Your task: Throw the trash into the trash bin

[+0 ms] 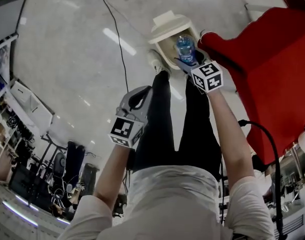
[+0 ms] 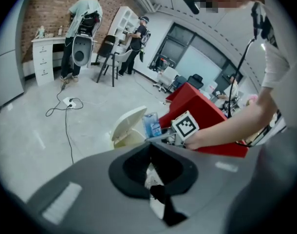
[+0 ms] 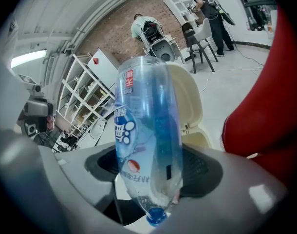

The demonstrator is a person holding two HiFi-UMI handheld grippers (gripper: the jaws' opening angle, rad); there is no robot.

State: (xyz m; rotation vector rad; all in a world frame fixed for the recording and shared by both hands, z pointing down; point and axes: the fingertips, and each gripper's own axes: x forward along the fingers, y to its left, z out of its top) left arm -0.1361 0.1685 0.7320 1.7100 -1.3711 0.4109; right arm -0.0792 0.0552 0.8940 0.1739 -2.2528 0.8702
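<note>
Jaws of the right gripper (image 1: 190, 64) clench a bottle (image 1: 185, 47) above the trash bin (image 1: 165, 46); left gripper (image 2: 149, 148) jaws closed, empty.

The person is wearing a white short-sleeved T-shirt (image 1: 167, 194), plain black trousers (image 1: 165, 114) and a pale shoe (image 1: 157, 61). The left tool (image 1: 144, 93) and the right tool (image 1: 186, 63) are showing grey moulded bodies with dark inner pads (image 2: 126, 172), each carrying a white cube with black square markers. A thin black cable (image 1: 276, 164) is trailing beside the right sleeve (image 1: 247, 199).
</note>
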